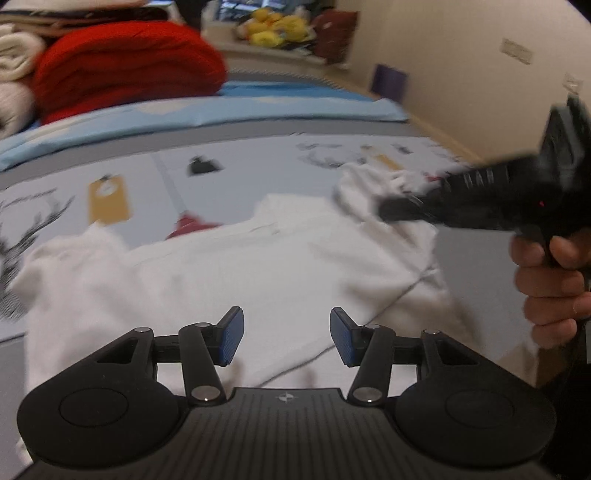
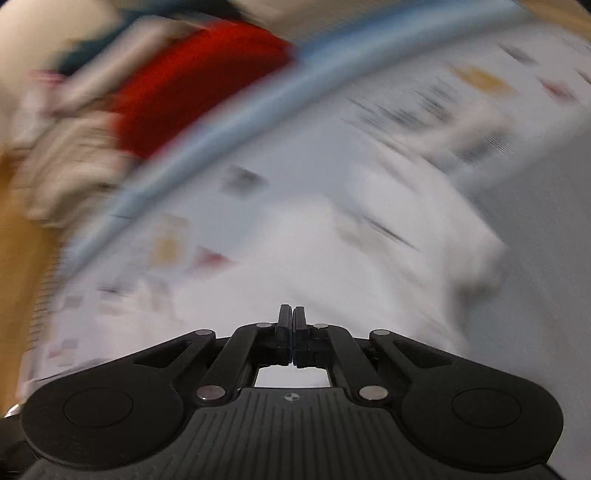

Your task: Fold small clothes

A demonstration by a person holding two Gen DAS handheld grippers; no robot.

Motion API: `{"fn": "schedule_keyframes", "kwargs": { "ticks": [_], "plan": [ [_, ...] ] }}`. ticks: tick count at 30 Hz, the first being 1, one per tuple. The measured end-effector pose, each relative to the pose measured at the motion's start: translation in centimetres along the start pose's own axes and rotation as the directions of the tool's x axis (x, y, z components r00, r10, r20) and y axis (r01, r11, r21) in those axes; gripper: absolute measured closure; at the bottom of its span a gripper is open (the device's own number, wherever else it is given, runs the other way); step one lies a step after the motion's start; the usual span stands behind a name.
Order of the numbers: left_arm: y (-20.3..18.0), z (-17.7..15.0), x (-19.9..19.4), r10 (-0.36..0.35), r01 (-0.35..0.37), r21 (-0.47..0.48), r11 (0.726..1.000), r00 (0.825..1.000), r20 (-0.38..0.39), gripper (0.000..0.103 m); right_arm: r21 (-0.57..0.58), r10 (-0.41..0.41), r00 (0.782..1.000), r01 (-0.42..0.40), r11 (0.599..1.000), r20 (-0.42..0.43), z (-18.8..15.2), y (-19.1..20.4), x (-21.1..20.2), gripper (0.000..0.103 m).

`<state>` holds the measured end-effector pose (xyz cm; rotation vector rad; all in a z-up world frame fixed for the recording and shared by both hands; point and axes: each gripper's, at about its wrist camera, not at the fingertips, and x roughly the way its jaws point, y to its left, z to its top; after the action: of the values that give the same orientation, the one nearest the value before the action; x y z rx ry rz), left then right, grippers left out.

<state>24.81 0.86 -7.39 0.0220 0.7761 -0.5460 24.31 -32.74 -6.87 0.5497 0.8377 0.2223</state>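
White garment (image 1: pixel 258 266): soft, creased cloth, spread on the bed across a pale sheet (image 1: pixel 155 177) printed with antlers, tan tags and small dark and red motifs. One corner of it is bunched up at the far right, at the tip of the right gripper (image 1: pixel 391 212).

Surroundings, left wrist view: a red knitted bundle (image 1: pixel 129 66) is stacked at the far left of the bed beside cream folded textiles (image 1: pixel 18 62); a light blue cloth (image 1: pixel 221 114) is laid along the back edge of the sheet. Yellow plush toys (image 1: pixel 273 26) are seen on a ledge behind, against a beige wall (image 1: pixel 461 66). Nothing is seen standing between the left gripper (image 1: pixel 286 336) and the garment.

Left gripper: black linkage arms, blue ribbed pads; the jaws are held moderately apart, empty, above the garment's near part.

Right gripper: black, gripped by a hand (image 1: pixel 550 284) at the right edge. In its own view the jaws are seen pressed together with no cloth visibly between them.

Right wrist view: heavily motion-blurred; only the red bundle, the blue band, the printed sheet and the white garment are made out as streaks.
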Motion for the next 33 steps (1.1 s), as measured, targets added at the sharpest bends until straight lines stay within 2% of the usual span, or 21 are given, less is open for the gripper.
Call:
{"fn": "schedule_keyframes", "kwargs": {
  "ticks": [2, 3, 4, 6, 8, 10, 12, 14, 16, 17, 18, 19, 22, 24, 25, 26, 28, 29, 30, 31, 33],
  "plan": [
    [-0.7, 0.4, 1.0, -0.025, 0.025, -0.003, 1.000, 1.000, 0.012, 0.045, -0.044, 0.134, 0.991, -0.132, 0.990, 0.025, 0.5, 1.7, -0.5, 0.103],
    [-1.0, 0.4, 1.6, -0.029, 0.029, -0.002, 1.000, 1.000, 0.002, 0.045, -0.052, 0.162, 0.987, -0.161, 0.986, 0.015, 0.6, 2.2, -0.3, 0.103],
    [-1.3, 0.4, 2.4, -0.028, 0.028, 0.004, 1.000, 0.999, -0.016, 0.045, -0.064, 0.137, 0.991, -0.137, 0.988, -0.001, 0.7, 2.6, -0.1, 0.103],
    [-1.8, 0.2, 4.1, -0.026, 0.028, 0.027, 0.999, 0.998, -0.060, 0.045, -0.031, -0.018, 0.997, 0.016, 0.999, -0.077, 0.8, 2.0, 0.8, 0.102],
    [-2.4, -0.1, 5.6, -0.049, 0.055, 0.053, 0.997, 0.994, -0.101, 0.045, 0.095, -0.116, 0.980, 0.133, 0.987, -0.164, 0.5, -0.4, 1.3, 0.098],
    [-2.7, -0.4, 6.8, -0.067, 0.076, 0.064, 0.995, 0.990, -0.121, 0.045, 0.206, -0.166, 0.959, 0.214, 0.955, -0.228, -0.1, -3.2, 1.7, 0.083],
    [-2.8, -0.5, 7.7, -0.086, 0.095, 0.066, 0.993, 0.988, -0.132, 0.045, 0.209, -0.214, 0.941, 0.271, 0.940, -0.261, -0.4, -4.4, 2.2, 0.066],
    [-3.2, -0.6, 8.2, -0.107, 0.117, 0.068, 0.991, 0.985, -0.138, 0.045, 0.214, -0.248, 0.932, 0.308, 0.927, -0.265, -0.9, -5.1, 2.2, 0.060],
    [-3.9, -0.6, 8.4, -0.121, 0.132, 0.072, 0.989, 0.983, -0.136, 0.045, 0.241, -0.266, 0.929, 0.328, 0.913, -0.258, -0.8, -5.8, 2.2, 0.061],
    [-4.2, -0.5, 8.6, -0.129, 0.140, 0.073, 0.987, 0.983, -0.133, 0.045, 0.253, -0.265, 0.932, 0.326, 0.911, -0.248, -0.6, -5.9, 2.3, 0.067],
    [-4.5, -0.5, 8.7, -0.135, 0.145, 0.074, 0.987, 0.982, -0.131, 0.045, 0.259, -0.254, 0.939, 0.311, 0.914, -0.231, -0.6, -5.8, 2.2, 0.091],
    [-4.8, -0.4, 8.6, -0.137, 0.147, 0.075, 0.986, 0.982, -0.126, 0.045, 0.257, -0.232, 0.949, 0.283, 0.924, -0.213, -0.6, -5.6, 2.3, 0.101],
    [-5.4, 0.0, 8.4, -0.134, 0.141, 0.075, 0.987, 0.986, -0.102, 0.045, 0.216, -0.157, 0.981, 0.179, 0.960, -0.115, -0.1, -3.8, 1.4, 0.102],
    [-5.3, 0.6, 8.0, -0.096, 0.100, 0.078, 0.992, 0.994, -0.054, 0.048, 0.202, 0.003, 0.999, 0.004, 0.979, -0.036, 0.6, -2.3, 0.6, 0.102],
    [-4.9, 1.0, 7.5, -0.068, 0.070, 0.068, 0.995, 0.997, -0.019, 0.068, 0.178, 0.111, 0.994, -0.108, 0.978, -0.007, 1.0, -1.5, 0.1, 0.102],
    [-4.2, 1.4, 7.0, -0.050, 0.050, 0.048, 0.998, 0.999, -0.002, 0.101, 0.157, 0.207, 0.978, -0.205, 0.966, 0.003, 1.3, -0.7, -0.3, 0.102],
    [-1.7, 2.5, 5.7, 0.031, -0.031, 0.000, 1.000, 0.999, 0.017, 0.100, 0.115, 0.371, 0.929, -0.366, 0.923, -0.017, 1.9, 0.7, -0.4, 0.099],
    [-0.3, 2.9, 4.7, 0.089, -0.088, -0.024, 0.996, 0.995, 0.033, 0.100, 0.094, 0.386, 0.922, -0.382, 0.919, -0.033, 2.2, 1.3, -0.3, 0.098],
    [2.0, 3.4, 3.4, 0.162, -0.159, -0.064, 0.985, 0.986, 0.040, 0.100, 0.070, 0.360, 0.932, -0.357, 0.931, -0.036, 2.4, 1.6, 0.0, 0.084],
    [4.6, 3.7, 2.1, 0.230, -0.224, -0.118, 0.967, 0.973, 0.036, 0.100, 0.056, 0.294, 0.955, -0.292, 0.955, -0.030, 2.7, 1.6, 0.4, 0.063],
    [10.7, 3.7, -1.3, 0.382, -0.369, -0.244, 0.897, 0.924, 0.009, 0.100, 0.054, 0.159, 0.987, -0.159, 0.986, -0.005, 3.6, 1.0, 1.3, 0.058]
  ]
}}
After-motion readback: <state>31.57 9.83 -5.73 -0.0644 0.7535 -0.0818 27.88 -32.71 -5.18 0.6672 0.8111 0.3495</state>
